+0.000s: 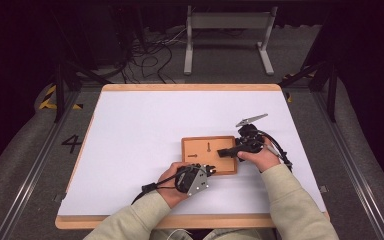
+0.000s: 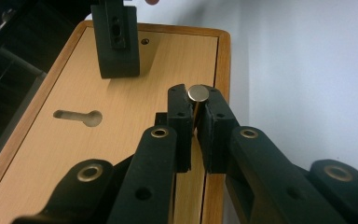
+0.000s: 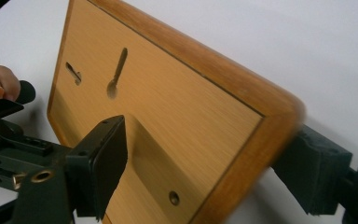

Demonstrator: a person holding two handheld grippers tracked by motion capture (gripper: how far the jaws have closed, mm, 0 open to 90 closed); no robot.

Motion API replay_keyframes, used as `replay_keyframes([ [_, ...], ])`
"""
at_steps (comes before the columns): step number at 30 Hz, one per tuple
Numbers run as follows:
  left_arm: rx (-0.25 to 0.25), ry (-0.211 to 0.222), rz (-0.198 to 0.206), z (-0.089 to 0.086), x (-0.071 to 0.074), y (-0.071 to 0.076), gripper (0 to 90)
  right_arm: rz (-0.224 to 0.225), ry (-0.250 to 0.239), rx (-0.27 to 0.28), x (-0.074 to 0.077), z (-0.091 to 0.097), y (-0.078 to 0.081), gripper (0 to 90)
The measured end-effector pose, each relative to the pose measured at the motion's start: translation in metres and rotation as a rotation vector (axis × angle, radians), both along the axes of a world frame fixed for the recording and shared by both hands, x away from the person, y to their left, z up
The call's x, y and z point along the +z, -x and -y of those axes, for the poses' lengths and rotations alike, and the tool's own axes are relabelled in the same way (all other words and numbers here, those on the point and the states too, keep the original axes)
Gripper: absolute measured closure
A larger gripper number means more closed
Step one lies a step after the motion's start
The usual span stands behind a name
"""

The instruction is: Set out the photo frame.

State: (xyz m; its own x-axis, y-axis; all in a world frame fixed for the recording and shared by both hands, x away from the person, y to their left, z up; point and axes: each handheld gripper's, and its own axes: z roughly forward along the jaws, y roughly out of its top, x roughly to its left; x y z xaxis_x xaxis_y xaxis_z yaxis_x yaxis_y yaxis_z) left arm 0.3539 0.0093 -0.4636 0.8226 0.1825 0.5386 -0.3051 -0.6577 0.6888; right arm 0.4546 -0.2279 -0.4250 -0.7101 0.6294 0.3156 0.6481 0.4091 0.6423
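Wooden board [image 1: 209, 155]: 2 slots, 1 pin [image 2: 198, 93] in left gripper [image 2: 196, 116].

A black number 4 [image 1: 72, 143] stands on the grey floor, left of the table [image 1: 130, 120].

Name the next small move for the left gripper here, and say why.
Probably carry the metal pin over to the keyhole slot and lower it in. The left gripper is shut on the pin near the wooden board's edge, that slot lies open, and the right gripper straddles the board's corner.
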Motion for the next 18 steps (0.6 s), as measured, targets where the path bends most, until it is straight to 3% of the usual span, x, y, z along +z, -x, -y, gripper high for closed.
replay_keyframes([
  [7, 0.000, -0.001, -0.008, 0.000, 0.001, -0.001, 83.9, -0.024, -0.027, -0.002, -0.004, -0.001, -0.003, 25.4],
  [10, 0.010, 0.004, -0.038, 0.000, 0.002, -0.001, 83.5, -0.029, -0.036, 0.010, -0.003, 0.003, -0.003, 28.8],
  [12, 0.015, 0.014, -0.080, 0.000, 0.004, -0.003, 82.0, -0.020, -0.040, 0.022, -0.003, 0.005, -0.002, 29.7],
  [13, 0.015, 0.014, -0.080, 0.000, 0.004, -0.003, 81.0, -0.015, -0.040, 0.028, -0.003, 0.005, -0.002, 30.3],
  [14, 0.010, 0.024, -0.126, -0.002, 0.006, -0.005, 80.0, -0.006, -0.043, 0.036, -0.002, 0.007, -0.001, 31.3],
  [16, 0.007, 0.030, -0.149, -0.004, 0.007, -0.006, 78.9, 0.001, -0.046, 0.040, -0.001, 0.008, 0.000, 32.3],
  [18, -0.012, 0.051, -0.203, -0.008, 0.011, -0.006, 71.1, 0.020, -0.051, 0.052, 0.001, 0.010, 0.003, 35.2],
])
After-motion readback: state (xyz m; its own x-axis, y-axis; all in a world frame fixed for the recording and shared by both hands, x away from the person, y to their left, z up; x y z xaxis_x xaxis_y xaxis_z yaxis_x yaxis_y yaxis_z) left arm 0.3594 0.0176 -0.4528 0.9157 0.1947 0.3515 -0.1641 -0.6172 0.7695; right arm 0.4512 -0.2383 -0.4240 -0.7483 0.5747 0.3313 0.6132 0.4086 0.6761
